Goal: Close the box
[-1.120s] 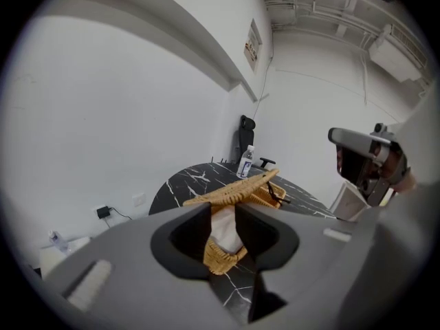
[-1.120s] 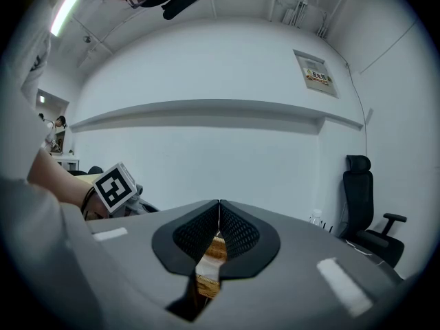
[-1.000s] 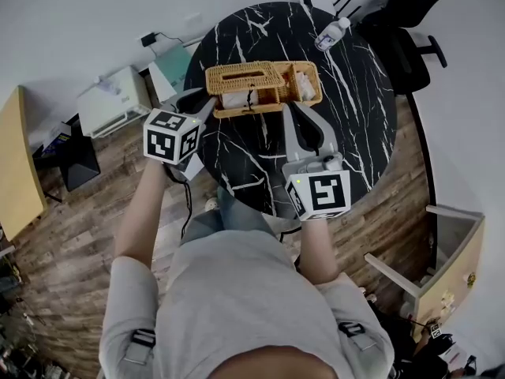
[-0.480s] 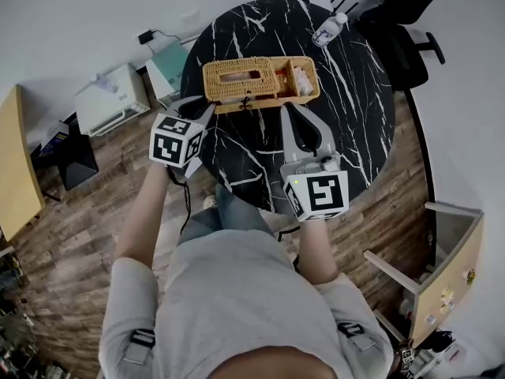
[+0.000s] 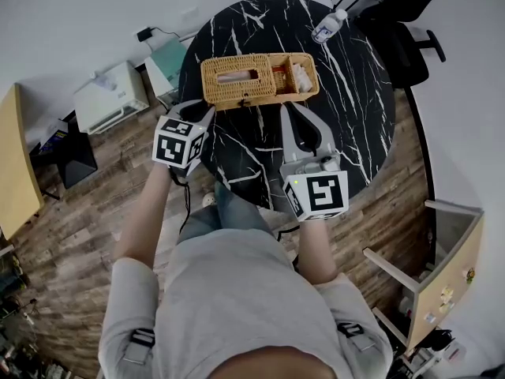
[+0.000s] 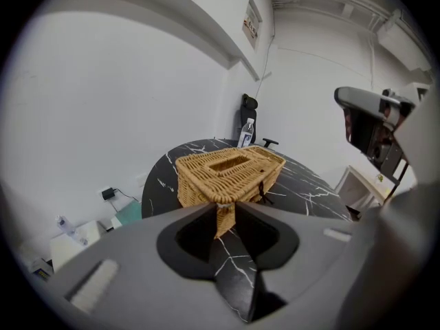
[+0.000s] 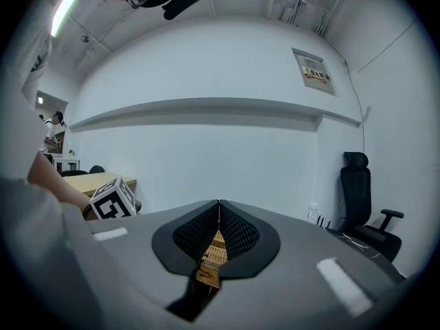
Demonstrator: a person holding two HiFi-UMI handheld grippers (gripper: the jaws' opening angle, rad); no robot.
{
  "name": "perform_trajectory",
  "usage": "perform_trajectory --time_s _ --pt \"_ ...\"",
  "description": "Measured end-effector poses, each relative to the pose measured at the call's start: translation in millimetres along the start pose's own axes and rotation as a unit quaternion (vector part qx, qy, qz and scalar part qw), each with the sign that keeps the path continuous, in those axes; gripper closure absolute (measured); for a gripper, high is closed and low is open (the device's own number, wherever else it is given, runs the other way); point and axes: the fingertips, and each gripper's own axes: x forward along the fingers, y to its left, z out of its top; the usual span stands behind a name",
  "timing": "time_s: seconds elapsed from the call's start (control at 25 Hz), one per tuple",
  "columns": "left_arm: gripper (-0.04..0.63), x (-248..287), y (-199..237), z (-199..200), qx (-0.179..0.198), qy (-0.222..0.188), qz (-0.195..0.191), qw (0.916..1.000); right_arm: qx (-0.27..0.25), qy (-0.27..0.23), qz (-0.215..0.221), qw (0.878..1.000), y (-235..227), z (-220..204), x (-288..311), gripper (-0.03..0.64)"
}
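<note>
A wicker box [image 5: 256,77] stands on the round black marble table [image 5: 347,117]. Its lid [image 5: 237,76], with an oblong slot, lies flat over the left part; the right compartment is uncovered. My left gripper [image 5: 207,110] is at the box's near left corner. In the left gripper view the lid's corner [image 6: 218,199] fills the gap between the jaws of that gripper [image 6: 221,208], which is shut on it. My right gripper [image 5: 293,107] hangs just in front of the box, shut and holding nothing. Wicker [image 7: 212,256] shows below the touching tips of the right gripper [image 7: 218,205].
A water bottle [image 5: 326,28] stands at the table's far edge, with a black office chair [image 5: 402,38] beyond it. White equipment [image 5: 110,97] sits on the wooden floor to the left. A wall runs behind the table.
The lid was raised over the box a second ago; it now lies flat on it. My left gripper came down with it. The right gripper kept still.
</note>
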Motion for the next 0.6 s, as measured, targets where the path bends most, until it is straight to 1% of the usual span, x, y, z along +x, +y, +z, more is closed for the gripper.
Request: perform_trajectory --time_s 0.44,0.6 --pt "0.453 2 2 -11 -0.019 0.007 0.01 0.9998 0.003 0.002 -0.004 1.0 -2 -4 -7 0.612" --pt "0.454 -5 1 -6 -0.014 -0.01 0.018 0.9997 0.003 -0.001 -0.006 1.0 -1 -2 -11 0.612"
